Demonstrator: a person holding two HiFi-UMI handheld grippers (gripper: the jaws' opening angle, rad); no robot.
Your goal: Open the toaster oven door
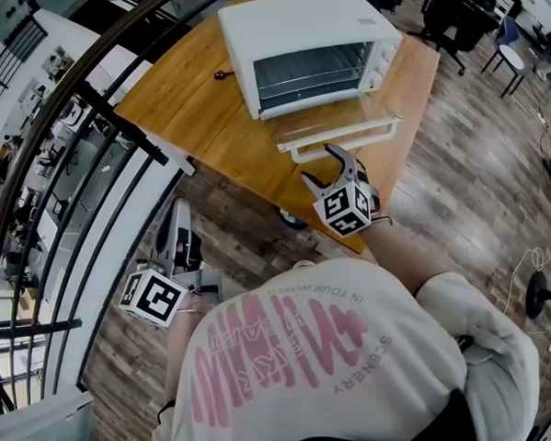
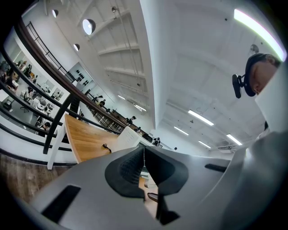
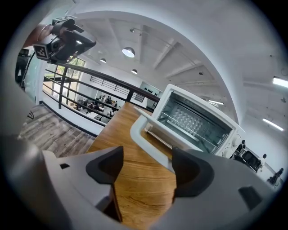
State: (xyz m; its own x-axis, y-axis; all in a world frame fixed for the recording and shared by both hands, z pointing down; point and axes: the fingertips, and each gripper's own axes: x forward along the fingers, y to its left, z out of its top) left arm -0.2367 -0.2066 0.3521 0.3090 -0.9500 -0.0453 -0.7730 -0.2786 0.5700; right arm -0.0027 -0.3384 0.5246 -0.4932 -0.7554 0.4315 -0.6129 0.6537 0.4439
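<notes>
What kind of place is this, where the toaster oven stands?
Probably an open-plan office or lab, not a kitchen: black office chairs stand behind the wooden table, a black railing runs beside it, and desks with people show beyond that railing.

open oven door (image 1: 337, 121) across tabletop (image 1: 177, 100), railing (image 1: 118, 124) alongside

Bright, even daylight and ceiling lamps (image 2: 88, 26) light all three sharp views, each strongly bent and darkened at its edges.
</notes>
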